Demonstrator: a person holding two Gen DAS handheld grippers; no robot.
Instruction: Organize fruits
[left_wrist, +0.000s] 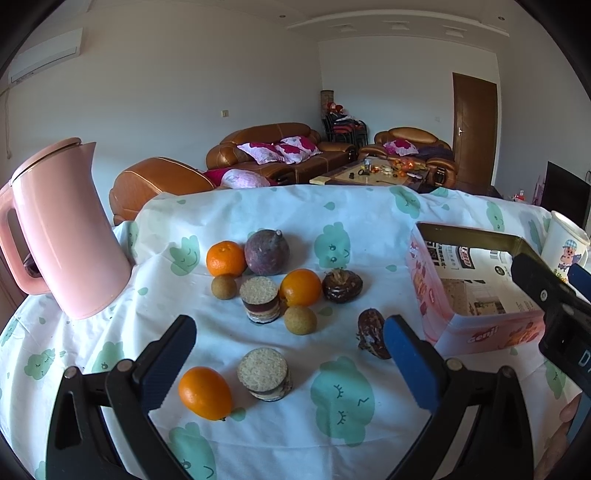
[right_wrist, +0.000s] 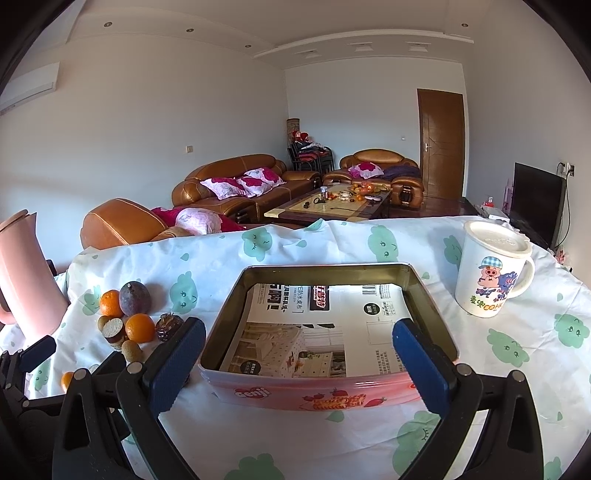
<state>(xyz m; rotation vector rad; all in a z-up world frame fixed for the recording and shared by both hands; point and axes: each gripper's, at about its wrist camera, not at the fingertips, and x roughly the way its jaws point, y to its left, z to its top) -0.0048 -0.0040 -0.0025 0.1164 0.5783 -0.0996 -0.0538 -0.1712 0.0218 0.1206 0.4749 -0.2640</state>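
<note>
Fruit and snacks lie mixed on the cloth-covered table (left_wrist: 258, 206). A near orange (left_wrist: 205, 393) rests by my left gripper (left_wrist: 290, 363), which is open above the cloth with nothing in it. Farther back are two more oranges (left_wrist: 226, 258) (left_wrist: 300, 287), a purple passion fruit (left_wrist: 266, 252) and two small brown round fruits (left_wrist: 300, 320) (left_wrist: 224, 287). The pink tin box (right_wrist: 428, 295), lined with printed paper, has no fruit in it. My right gripper (right_wrist: 299, 363) hovers open at the tin's near wall, holding nothing.
Two stacked sandwich biscuits (left_wrist: 259, 304) (left_wrist: 264, 374) and two chocolate donuts (left_wrist: 342, 286) (left_wrist: 373, 332) lie among the fruit. A pink kettle (left_wrist: 62, 229) stands at the left edge. A lidded cartoon mug (right_wrist: 489, 273) stands right of the tin. Sofas lie beyond the table.
</note>
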